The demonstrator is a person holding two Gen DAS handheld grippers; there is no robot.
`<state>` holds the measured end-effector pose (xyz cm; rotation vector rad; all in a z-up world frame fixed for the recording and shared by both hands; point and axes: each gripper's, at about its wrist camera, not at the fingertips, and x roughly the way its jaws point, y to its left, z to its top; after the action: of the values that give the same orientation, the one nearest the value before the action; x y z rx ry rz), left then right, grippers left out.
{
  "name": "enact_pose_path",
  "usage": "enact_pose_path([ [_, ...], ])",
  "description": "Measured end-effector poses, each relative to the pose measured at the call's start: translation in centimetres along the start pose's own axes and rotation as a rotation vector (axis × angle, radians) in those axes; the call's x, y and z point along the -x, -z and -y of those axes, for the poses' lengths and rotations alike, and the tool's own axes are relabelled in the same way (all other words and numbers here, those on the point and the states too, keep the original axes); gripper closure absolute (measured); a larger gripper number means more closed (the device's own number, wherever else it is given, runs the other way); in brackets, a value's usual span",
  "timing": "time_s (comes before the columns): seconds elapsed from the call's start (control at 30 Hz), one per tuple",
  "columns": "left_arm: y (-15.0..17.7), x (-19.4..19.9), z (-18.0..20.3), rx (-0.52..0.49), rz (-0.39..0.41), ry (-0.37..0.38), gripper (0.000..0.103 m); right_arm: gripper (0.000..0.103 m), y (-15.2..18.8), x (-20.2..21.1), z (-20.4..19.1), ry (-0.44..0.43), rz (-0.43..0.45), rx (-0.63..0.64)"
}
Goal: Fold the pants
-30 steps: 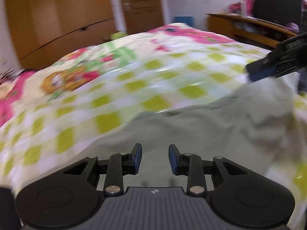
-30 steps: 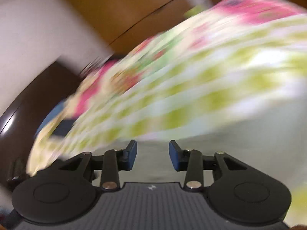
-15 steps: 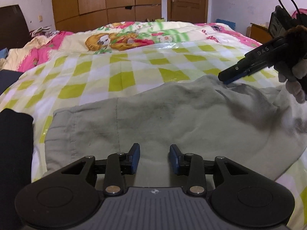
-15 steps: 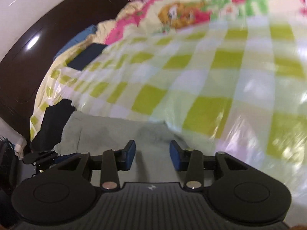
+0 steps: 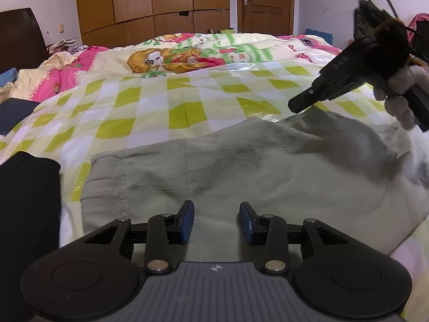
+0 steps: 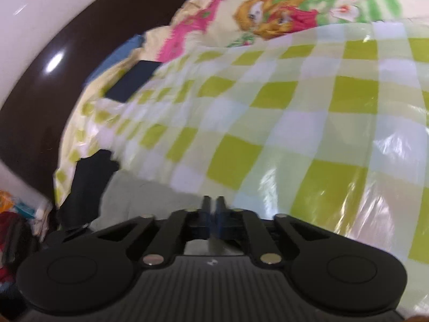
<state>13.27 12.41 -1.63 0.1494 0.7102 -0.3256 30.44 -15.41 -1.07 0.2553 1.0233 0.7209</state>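
A black garment is lying at the left edge. The left gripper is hovering with fingers spread over grey pants lying mid-frame on the checkered bedspread. The right gripper, upper right, is clenched; whether it pinches fabric is unclear.

Not much lettering on show here. On the black right gripper, seen from the left wrist camera, pale embossed characters run along the side of its finger; they look like "DAS", though they are small and slanted. A small pale emblem sits at the centre of the grey ribbed body of each gripper, too tiny to read. Nothing else legible anywhere.
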Motion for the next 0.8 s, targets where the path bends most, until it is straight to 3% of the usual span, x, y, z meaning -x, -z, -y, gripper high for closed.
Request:
enact_pose_path([
  [0.07, 0.0, 0.2, -0.2, -0.004, 0.005, -0.006, 0.052, 0.101, -0.3, 0.2, -0.5, -0.003, 0.002, 0.017],
  [0.13, 0.0, 0.3, -0.4, 0.001, 0.009, -0.004, 0.052, 0.095, -0.2, 1.4, -0.7, 0.003, 0.037, 0.025],
  [0.2, 0.2, 0.2, -0.6, 0.005, 0.008, -0.003, 0.051, 0.094, 0.0, 2.0, -0.4, -0.019, -0.003, 0.017],
  [0.33, 0.3, 0.2, -0.7, 0.001, 0.011, 0.0, 0.051, 0.087, 1.6, 2.8, -0.2, 0.033, -0.058, 0.024],
  [0.43, 0.2, 0.3, -0.8, 0.001, 0.015, 0.001, 0.051, 0.084, 2.5, 3.8, -0.4, 0.066, -0.049, 0.037],
  [0.6, 0.3, 0.3, -0.8, -0.001, 0.014, 0.002, 0.05, 0.061, 3.5, 3.9, -1.2, 0.062, -0.037, 0.084],
  [0.77, 0.2, 0.4, -0.7, -0.005, 0.015, 0.002, 0.05, 0.061, 2.6, 0.9, -0.8, 0.09, -0.056, 0.084],
  [0.8, 0.2, 0.5, -0.8, -0.006, 0.015, 0.003, 0.05, 0.075, 2.5, 0.6, -0.6, 0.087, -0.061, 0.074],
])
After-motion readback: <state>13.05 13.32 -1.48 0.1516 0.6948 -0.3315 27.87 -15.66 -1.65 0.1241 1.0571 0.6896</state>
